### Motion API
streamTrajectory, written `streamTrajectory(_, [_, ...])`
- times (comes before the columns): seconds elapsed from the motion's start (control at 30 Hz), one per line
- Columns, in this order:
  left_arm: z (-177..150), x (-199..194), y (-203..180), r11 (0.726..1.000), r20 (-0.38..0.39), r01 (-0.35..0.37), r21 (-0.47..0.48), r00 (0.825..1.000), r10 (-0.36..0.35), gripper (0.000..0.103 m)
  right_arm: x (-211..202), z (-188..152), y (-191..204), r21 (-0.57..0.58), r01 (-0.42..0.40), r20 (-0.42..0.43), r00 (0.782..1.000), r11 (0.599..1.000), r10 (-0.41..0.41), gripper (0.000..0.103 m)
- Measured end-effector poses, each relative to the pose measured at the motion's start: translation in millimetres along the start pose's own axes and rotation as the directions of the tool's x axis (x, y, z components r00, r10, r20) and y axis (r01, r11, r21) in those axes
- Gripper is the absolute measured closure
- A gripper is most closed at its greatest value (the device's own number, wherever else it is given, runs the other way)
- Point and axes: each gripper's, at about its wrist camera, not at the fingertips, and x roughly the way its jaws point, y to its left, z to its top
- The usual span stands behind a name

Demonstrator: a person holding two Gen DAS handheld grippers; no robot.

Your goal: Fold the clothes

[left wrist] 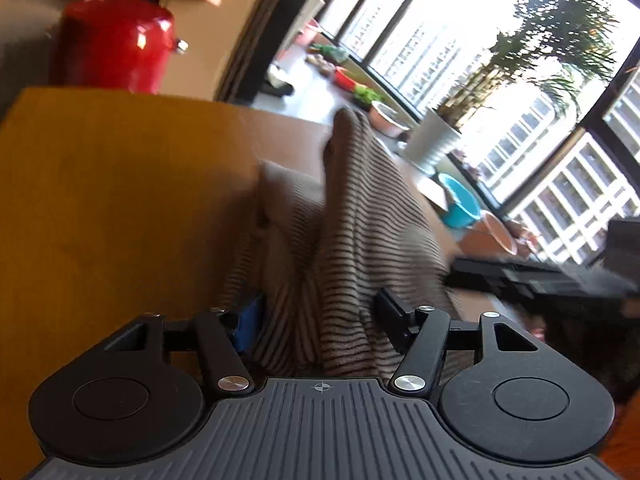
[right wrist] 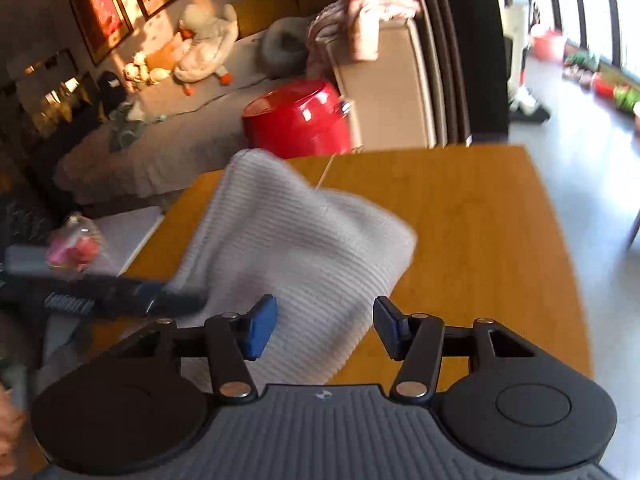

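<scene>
A striped beige-grey knit garment [left wrist: 352, 216] lies bunched on the wooden table [left wrist: 112, 184]. In the left wrist view it runs between the fingers of my left gripper [left wrist: 320, 320], whose jaws stand wide apart around the cloth. In the right wrist view the same garment [right wrist: 296, 248] looks pale grey and lies in front of my right gripper [right wrist: 324, 328], whose jaws are open with cloth between them. The left gripper shows as a dark blurred shape [right wrist: 120, 300] at the garment's left edge; the right gripper shows likewise in the left wrist view [left wrist: 532, 276].
A red cylindrical stool [right wrist: 296, 120] stands beyond the table's far edge, beside a sofa [right wrist: 384, 60] with clothes on it. Plant pots and a blue basin [left wrist: 460, 200] stand by the windows. A white board [right wrist: 128, 236] lies left of the table.
</scene>
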Motion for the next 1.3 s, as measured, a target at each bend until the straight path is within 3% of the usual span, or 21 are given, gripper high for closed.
streamTrajectory(0.13, [-23.8, 19.4, -22.8, 0.987, -0.071, 0.154, -0.043, 0.985, -0.156, 0.029, 1.3, 6.4, 1.4, -0.047, 0.064, 0.029, 0.998, 0.997, -0.063, 0.049])
streamTrajectory(0.23, [-33.7, 22.1, -39.4, 0.981, -0.1, 0.192, -0.011, 0.976, -0.192, 0.027, -5.6, 6.2, 0.9, -0.06, 0.097, 0.046, 0.994, 0.993, -0.095, 0.042])
streamTrajectory(0.33, [-30.7, 8.2, -38.0, 0.991, -0.043, 0.127, 0.033, 0.991, -0.126, 0.029, -27.2, -1.2, 8.9, -0.122, 0.107, 0.091, 0.991, 0.987, -0.097, 0.033])
streamTrajectory(0.43, [-24.7, -4.0, -27.1, 0.998, 0.018, 0.046, 0.037, 0.999, -0.047, 0.039, -44.8, -13.1, 29.9, -0.207, 0.085, 0.129, 0.99, 0.975, -0.059, 0.028])
streamTrajectory(0.5, [-25.1, -4.2, -23.9, 1.0, 0.027, 0.011, 0.028, 1.0, -0.011, 0.056, -53.9, -23.4, 45.8, -0.258, 0.058, 0.141, 0.99, 0.964, -0.021, 0.028])
streamTrajectory(0.6, [-30.1, -8.4, -18.5, 0.999, 0.039, -0.039, 0.005, 0.998, 0.039, 0.061, -52.3, -46.7, 76.2, -0.375, 0.034, 0.127, 0.992, 0.926, 0.015, 0.027])
streamTrajectory(0.7, [-34.6, -7.7, -17.9, 0.999, 0.026, -0.035, -0.017, 0.999, 0.036, 0.066, -37.2, -69.5, 99.5, -0.491, 0.06, 0.092, 0.996, 0.869, -0.017, 0.026])
streamTrajectory(0.77, [-30.9, -5.1, -22.5, 1.0, 0.015, -0.019, -0.012, 1.0, 0.019, 0.069, -25.3, -77.6, 102.6, -0.515, 0.12, 0.098, 0.992, 0.849, -0.081, 0.026])
streamTrajectory(0.93, [-29.1, 3.5, -25.2, 1.0, -0.012, 0.023, -0.011, 1.0, -0.023, 0.07, -29.9, -66.8, 83.1, -0.391, 0.132, 0.103, 0.99, 0.911, -0.099, 0.037])
streamTrajectory(1.13, [-27.8, 18.2, -21.3, 0.999, -0.039, 0.034, -0.037, 0.999, -0.036, 0.07, -25.4, -87.7, 94.6, -0.502, 0.177, 0.113, 0.984, 0.847, -0.138, 0.034])
streamTrajectory(1.17, [-27.3, 18.8, -21.4, 0.999, -0.039, 0.034, -0.039, 0.999, -0.036, 0.07, -24.8, -90.5, 97.5, -0.516, 0.191, 0.125, 0.981, 0.835, -0.147, 0.041])
streamTrajectory(1.2, [-26.7, 17.9, -21.4, 0.999, -0.04, 0.036, -0.04, 0.999, -0.037, 0.07, -24.5, -92.0, 98.9, -0.527, 0.206, 0.138, 0.978, 0.825, -0.156, 0.056])
streamTrajectory(1.23, [-26.7, 16.7, -20.7, 0.998, -0.041, 0.038, -0.041, 0.998, -0.04, 0.07, -26.2, -89.4, 96.8, -0.515, 0.205, 0.145, 0.978, 0.832, -0.151, 0.061])
streamTrajectory(1.27, [-27.7, 15.0, -19.6, 0.998, -0.043, 0.042, -0.043, 0.998, -0.044, 0.07, -29.6, -84.2, 92.8, -0.486, 0.189, 0.145, 0.98, 0.853, -0.134, 0.076])
streamTrajectory(1.3, [-29.0, 13.5, -18.3, 0.998, -0.046, 0.047, -0.047, 0.998, -0.049, 0.07, -35.1, -76.2, 87.4, -0.436, 0.162, 0.143, 0.984, 0.885, -0.11, 0.084])
